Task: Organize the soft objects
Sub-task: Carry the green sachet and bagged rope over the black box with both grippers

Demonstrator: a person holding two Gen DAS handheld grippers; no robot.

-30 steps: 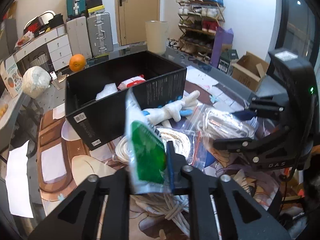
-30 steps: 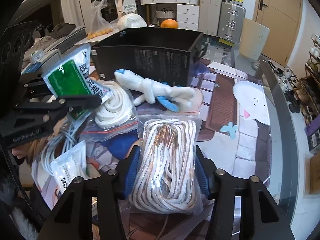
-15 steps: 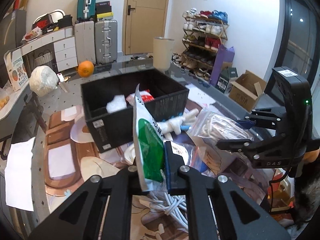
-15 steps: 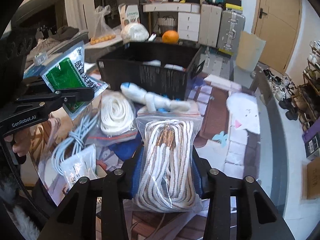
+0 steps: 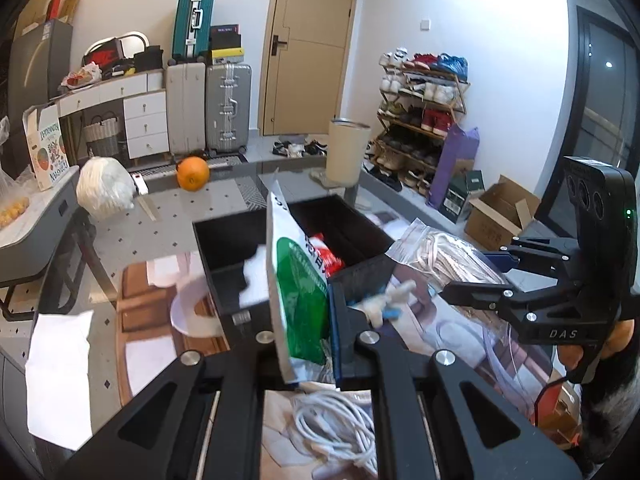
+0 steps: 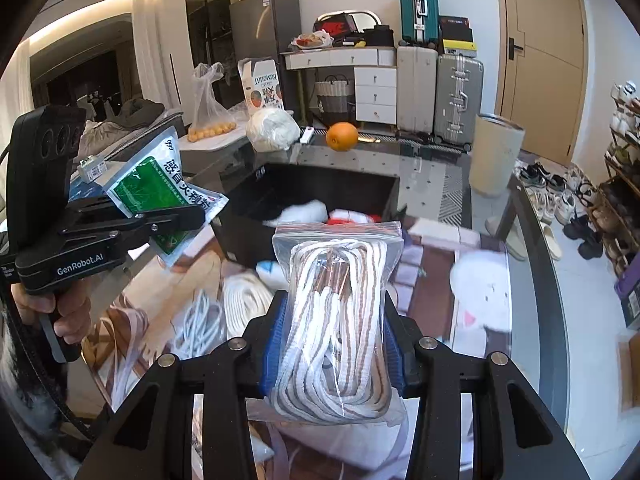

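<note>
Tabletop (image 6: 436, 184) clutter now lies below both tools: left tool (image 5: 306, 320) pinches the sachet (image 5: 298, 280), right tool (image 6: 334, 344) squeezes the rope bag (image 6: 340, 304); both lifted toward the box (image 6: 304, 188), ready for loading.

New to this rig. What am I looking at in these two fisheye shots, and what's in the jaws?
No robot arm: a person holds a two-finger gripper in each hand, each with a camera looking along its fingers. In the left wrist view, the left gripper is clamped on a green-and-white packet; the right gripper shows at the side. In the right wrist view, the right gripper squeezes a zip bag of striped cord. Both are held above a glass table with an open black box, more cord bundles and an orange.
</note>
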